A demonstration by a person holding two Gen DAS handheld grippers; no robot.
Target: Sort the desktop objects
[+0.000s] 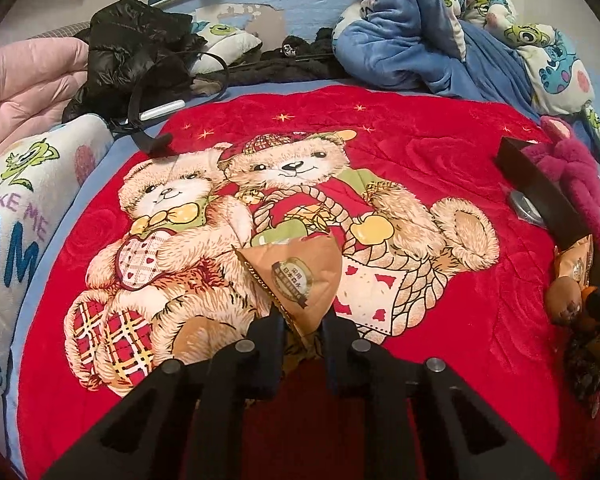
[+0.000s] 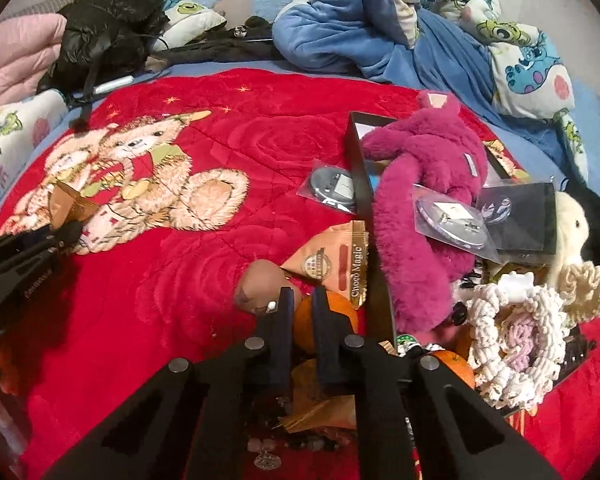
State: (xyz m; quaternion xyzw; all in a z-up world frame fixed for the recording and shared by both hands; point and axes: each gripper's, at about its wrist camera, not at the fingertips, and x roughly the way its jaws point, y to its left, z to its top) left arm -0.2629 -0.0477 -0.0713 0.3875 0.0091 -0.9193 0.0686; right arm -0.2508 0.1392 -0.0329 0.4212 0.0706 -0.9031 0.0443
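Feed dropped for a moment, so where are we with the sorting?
Nothing looks sorted yet. In hand: the left gripper is shut on a brown snack packet above the red blanket; the right gripper is closing around an orange. Left: the second snack packet, badges and pink plush piled around the black box.

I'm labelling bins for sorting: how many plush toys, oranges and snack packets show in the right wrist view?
Plush toys: 3 (magenta plush, brown plush, cream plush)
Oranges: 2 (near orange, far orange)
Snack packets: 2 (loose packet beside the tray, held packet in the left gripper)
Total: 7
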